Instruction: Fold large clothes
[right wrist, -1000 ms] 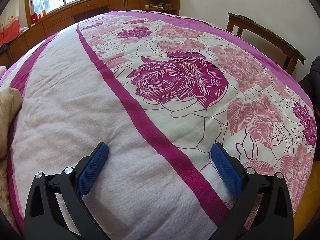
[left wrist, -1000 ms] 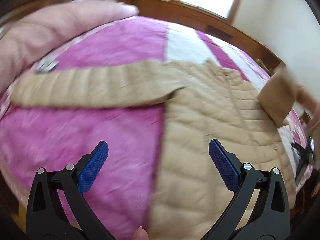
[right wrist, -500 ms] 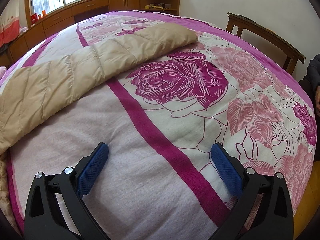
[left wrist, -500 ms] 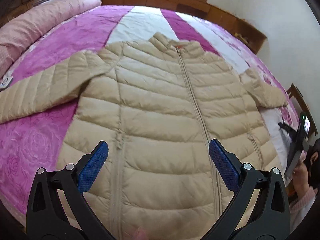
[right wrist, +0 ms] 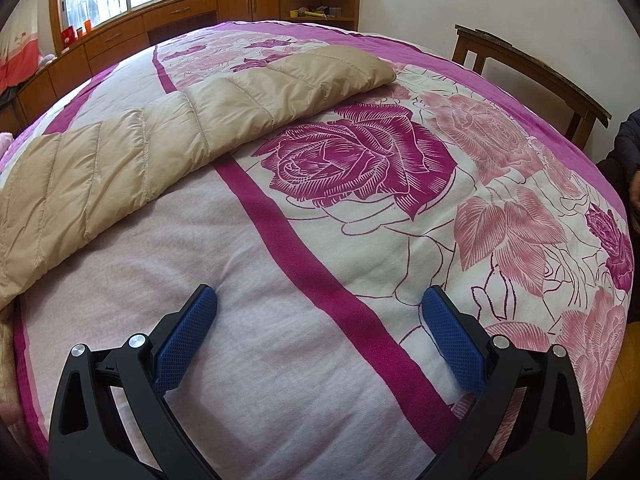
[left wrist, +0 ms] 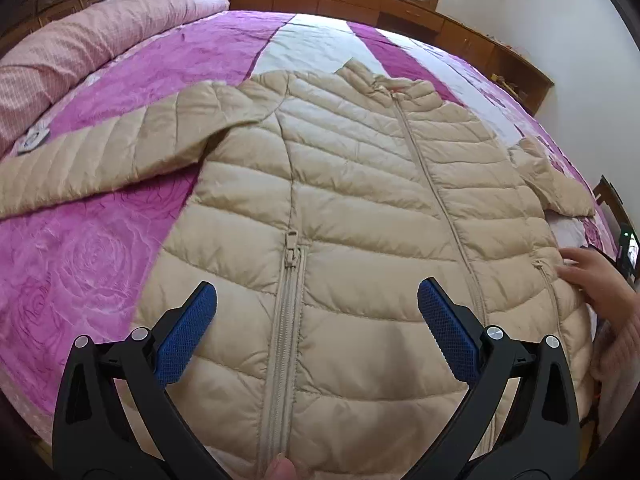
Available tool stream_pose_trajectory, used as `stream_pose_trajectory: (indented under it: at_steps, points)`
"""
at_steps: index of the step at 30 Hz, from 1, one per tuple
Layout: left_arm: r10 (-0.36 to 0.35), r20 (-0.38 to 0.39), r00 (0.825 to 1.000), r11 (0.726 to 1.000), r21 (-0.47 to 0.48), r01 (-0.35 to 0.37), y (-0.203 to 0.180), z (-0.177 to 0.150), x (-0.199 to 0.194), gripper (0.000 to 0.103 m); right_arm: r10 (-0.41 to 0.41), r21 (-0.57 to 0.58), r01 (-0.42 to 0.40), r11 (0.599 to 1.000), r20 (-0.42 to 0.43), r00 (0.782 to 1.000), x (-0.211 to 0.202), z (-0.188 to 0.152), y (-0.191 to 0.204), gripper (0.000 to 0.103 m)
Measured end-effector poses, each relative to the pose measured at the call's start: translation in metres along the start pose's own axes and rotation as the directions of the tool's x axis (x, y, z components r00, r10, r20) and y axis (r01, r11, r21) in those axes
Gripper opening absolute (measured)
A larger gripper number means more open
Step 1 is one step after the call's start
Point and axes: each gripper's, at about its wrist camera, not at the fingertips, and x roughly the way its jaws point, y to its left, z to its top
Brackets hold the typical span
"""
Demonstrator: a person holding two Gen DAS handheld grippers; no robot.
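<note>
A beige quilted puffer jacket [left wrist: 360,208] lies face up, zipped and spread flat on a bed with a pink and magenta rose-print cover [right wrist: 360,208]. The left tongs [left wrist: 316,320] hover released above its lower front, holding nothing. A bare hand [left wrist: 596,280] touches its right hem. The right tongs [right wrist: 320,320] hang released over bare cover, one sleeve [right wrist: 180,136] stretched ahead to their left.

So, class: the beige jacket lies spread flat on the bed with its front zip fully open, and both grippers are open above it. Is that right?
Not quite. The jacket's front zip is closed up to the collar, as the left wrist view shows. The rest stands: it lies spread on the bed, and the left gripper and right gripper are open.
</note>
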Motion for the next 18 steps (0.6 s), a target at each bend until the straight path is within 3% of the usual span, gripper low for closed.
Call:
stream_pose_trajectory:
  at_steps: [8,18]
  points:
    - [0.026,0.014,1.0,0.998,0.049,-0.026,-0.005,0.007,0.034,0.1,0.0,-0.001,0.0,1.0,0.001,1.0,0.0,0.0,0.0,0.099]
    - [-0.034,-0.016,0.999,0.996,0.083,0.035,-0.007,0.01,0.029,0.1,-0.001,0.0,0.001,1.0,0.0,1.0,0.0,0.0,0.0,0.099]
